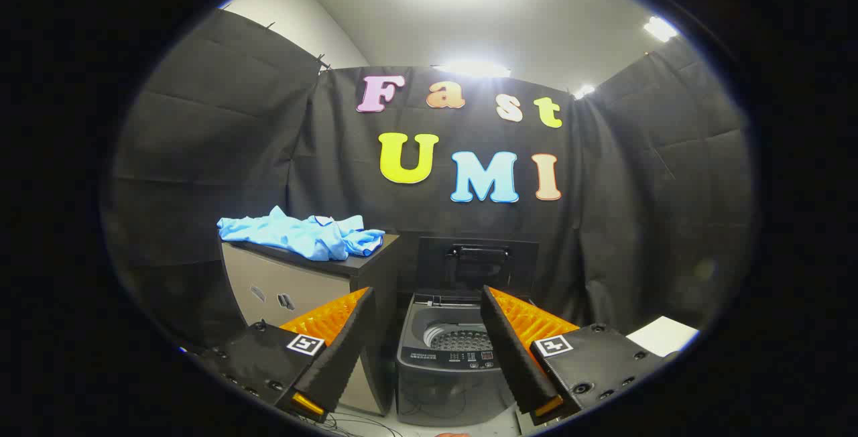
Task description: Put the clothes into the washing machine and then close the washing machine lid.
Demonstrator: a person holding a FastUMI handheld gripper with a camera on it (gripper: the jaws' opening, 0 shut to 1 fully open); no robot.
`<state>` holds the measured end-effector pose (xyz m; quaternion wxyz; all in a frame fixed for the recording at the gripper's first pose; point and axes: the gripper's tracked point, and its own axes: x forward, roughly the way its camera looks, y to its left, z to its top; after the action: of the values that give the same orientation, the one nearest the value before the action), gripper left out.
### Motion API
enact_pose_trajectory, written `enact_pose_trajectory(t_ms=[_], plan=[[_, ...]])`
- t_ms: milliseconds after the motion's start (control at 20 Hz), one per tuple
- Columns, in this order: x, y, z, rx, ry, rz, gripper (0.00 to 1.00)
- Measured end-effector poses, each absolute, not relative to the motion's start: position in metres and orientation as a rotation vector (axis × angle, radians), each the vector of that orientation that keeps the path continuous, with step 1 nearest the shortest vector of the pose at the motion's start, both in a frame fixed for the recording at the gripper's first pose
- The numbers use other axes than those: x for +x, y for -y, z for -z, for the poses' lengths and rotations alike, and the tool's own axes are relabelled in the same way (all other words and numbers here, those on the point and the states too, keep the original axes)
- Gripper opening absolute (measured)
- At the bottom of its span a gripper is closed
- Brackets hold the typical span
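Gripper [426, 303] fingers stand wide apart in the lower centre of the frame, holding nothing. Washing machine [448, 350] sits beyond and between them, lid [477, 259] raised upright. Blue clothes [305, 234] lie on the cabinet [301, 289] at centre left, above the left finger and well apart from it.

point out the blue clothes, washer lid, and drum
blue clothes [301, 234]: gripper view, middle of the crumpled pile.
washer lid [478, 264]: gripper view, raised panel below its handle.
drum [461, 340]: gripper view, perforated bottom.
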<state>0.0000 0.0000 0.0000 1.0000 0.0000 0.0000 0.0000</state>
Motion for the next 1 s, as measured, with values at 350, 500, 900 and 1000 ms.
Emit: enact_pose_trajectory(t_ms=[350,500,900,1000], plan=[[0.0028,0.0021,-0.0037,-0.025,0.002,-0.022,0.98],[0.0043,0.0015,-0.0058,-0.034,0.004,-0.027,0.98],[0.0084,-0.0001,-0.0067,-0.035,0.005,-0.031,0.98],[0.0098,-0.0009,-0.0057,-0.041,0.001,-0.030,0.98]])
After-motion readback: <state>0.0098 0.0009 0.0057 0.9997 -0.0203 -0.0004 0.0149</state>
